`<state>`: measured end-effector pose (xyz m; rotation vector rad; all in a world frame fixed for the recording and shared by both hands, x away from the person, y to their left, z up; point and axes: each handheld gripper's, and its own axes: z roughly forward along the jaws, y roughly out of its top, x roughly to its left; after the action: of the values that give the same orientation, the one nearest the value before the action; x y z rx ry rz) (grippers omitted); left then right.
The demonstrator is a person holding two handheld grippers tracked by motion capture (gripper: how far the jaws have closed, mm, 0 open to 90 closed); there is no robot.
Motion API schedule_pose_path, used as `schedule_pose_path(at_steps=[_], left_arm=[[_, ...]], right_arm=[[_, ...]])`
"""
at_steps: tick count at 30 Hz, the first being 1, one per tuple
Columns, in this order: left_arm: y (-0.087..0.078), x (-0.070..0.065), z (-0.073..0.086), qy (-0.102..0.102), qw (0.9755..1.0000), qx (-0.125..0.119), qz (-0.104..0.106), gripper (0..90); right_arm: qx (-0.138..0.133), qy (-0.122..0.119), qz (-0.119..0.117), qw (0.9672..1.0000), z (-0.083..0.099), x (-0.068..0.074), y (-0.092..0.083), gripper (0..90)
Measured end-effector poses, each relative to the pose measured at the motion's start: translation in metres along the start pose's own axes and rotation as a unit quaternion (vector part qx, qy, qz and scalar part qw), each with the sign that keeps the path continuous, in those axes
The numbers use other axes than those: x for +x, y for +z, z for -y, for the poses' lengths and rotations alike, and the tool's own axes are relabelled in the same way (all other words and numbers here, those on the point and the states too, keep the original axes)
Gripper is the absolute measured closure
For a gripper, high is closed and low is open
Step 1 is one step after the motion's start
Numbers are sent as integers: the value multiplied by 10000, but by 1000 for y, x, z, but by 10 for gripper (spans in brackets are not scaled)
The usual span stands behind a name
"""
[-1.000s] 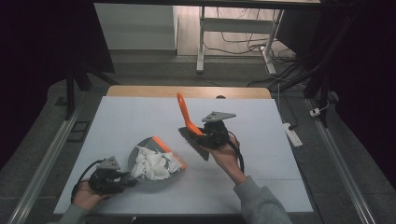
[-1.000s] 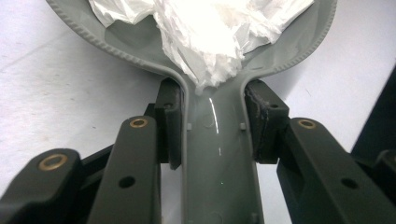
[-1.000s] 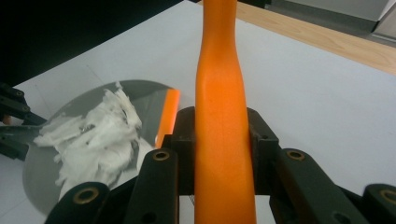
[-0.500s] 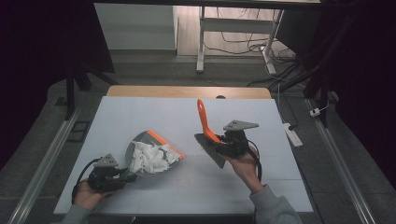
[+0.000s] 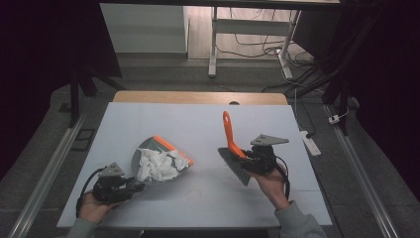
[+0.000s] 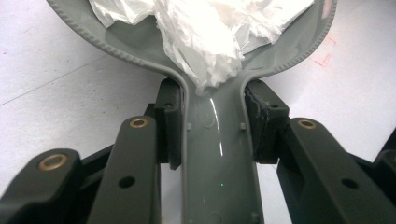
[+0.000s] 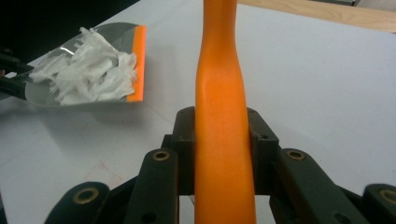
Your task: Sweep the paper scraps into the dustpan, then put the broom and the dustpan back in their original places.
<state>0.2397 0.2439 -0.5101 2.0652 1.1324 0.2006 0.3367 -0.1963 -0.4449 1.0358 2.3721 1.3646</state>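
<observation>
Orange brush (image 5: 231,144) upright in right gripper (image 5: 247,157) jaws, left gripper (image 5: 130,187) jaws level, clamping dustpan (image 5: 148,148) handle

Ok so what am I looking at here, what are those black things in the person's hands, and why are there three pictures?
A person sits at a white table and holds a hand tool in each hand: a black clamp with two jaws, used in place of fingers. The left gripper is shut on the grey handle of a dustpan, which is loaded with crumpled white paper. The right gripper is shut on the orange handle of a small brush, held apart from the dustpan.

The high view is taken from a fixed camera above the table. The other two come from cameras riding on the grippers: the left gripper view looks along its jaws clamping the dustpan's handle, and the right gripper view looks along its jaws clamping the brush handle.
</observation>
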Motion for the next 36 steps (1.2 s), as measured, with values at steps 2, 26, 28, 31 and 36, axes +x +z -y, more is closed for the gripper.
schedule_pose_path(at_steps=[2,26,28,31,36], left_arm=[[0,0,0,-43,10000,-20,-36,617],[0,2,-4,-637,9960,-124,-606,617],[1,2,-4,-669,9956,-125,-651,617],[2,1,-6,-740,9944,-123,-741,616],[6,2,-8,-927,9916,-146,-886,616]], right_arm=[[0,29,-10,10000,3,0,-3,704],[144,157,-223,9995,24,0,-17,703],[166,164,-227,9995,25,0,-17,703],[199,183,-203,9994,28,-2,-17,703],[245,275,-183,9992,31,-6,-17,703]])
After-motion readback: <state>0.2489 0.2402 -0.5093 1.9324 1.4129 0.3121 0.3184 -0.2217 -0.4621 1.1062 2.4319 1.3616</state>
